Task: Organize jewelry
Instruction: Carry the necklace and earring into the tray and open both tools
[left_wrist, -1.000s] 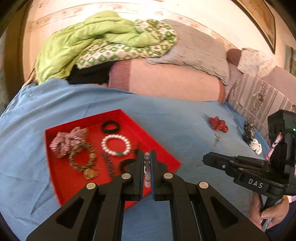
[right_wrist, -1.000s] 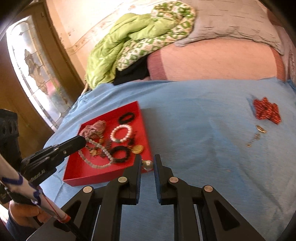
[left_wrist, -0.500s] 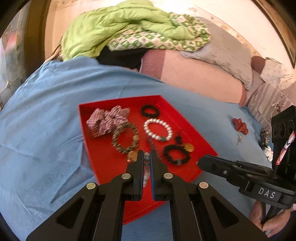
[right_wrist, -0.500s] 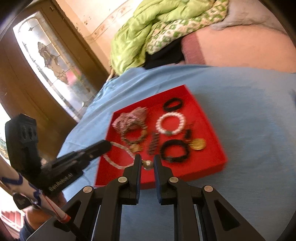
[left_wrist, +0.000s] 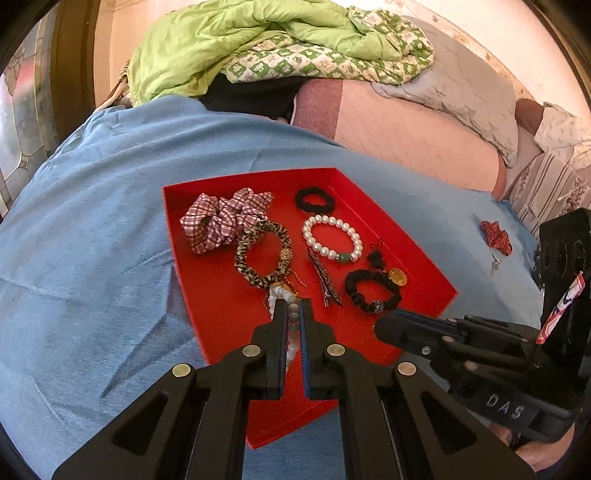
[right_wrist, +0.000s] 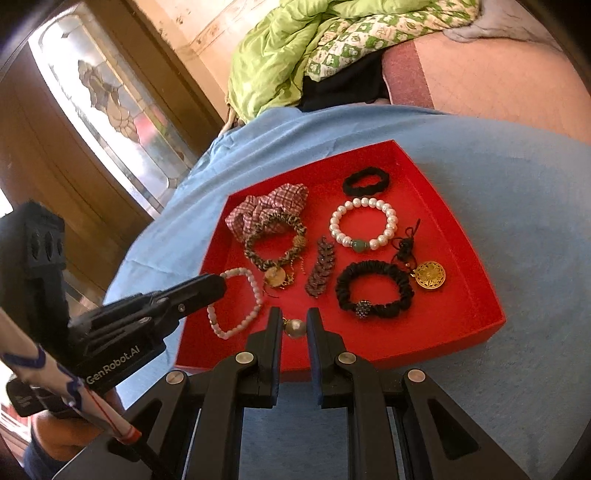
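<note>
1. Far left: a wood-framed door w/ patterned glass (right_wrist: 110, 110), then the edge of a bed under a blue sheet (left_wrist: 92, 229).
2. Left gripper (left_wrist: 293, 308): jaws nearly closed, pinching a pale bead bracelet (right_wrist: 236, 299). The loop hangs from the tips over the tray's near-left part; whether it touches the floor I can't tell. Held by one side, prob. so it drops flat.
3. Red tray (right_wrist: 461, 258) sits mid-bed as the collecting spot. Inside, left to right: plaid scrunchie (right_wrist: 269, 208), leopard-print scrunchie (right_wrist: 275, 243), a brown leaf-shaped clip (right_wrist: 320, 273), white pearl bracelet (right_wrist: 364, 225), plain black hair tie (right_wrist: 365, 181) at the back, black ruched band (right_wrist: 373, 291) at the front, gold pendant (right_wrist: 429, 275) on a black knotted cord. Laid apart, so nothing tangles.
4. Right gripper (right_wrist: 293, 326): jaws narrow, clamped on a small round silvery bead w/ a gold bit (right_wrist: 294, 328), above the tray's near edge; likely going in next.
5. Right of the tray, on the sheet: a red bow-like piece (left_wrist: 496, 238) and a tiny metal item (left_wrist: 494, 262), not yet collected.
6. Behind: green quilt (left_wrist: 240, 40), pink bolster (left_wrist: 406, 125).
</note>
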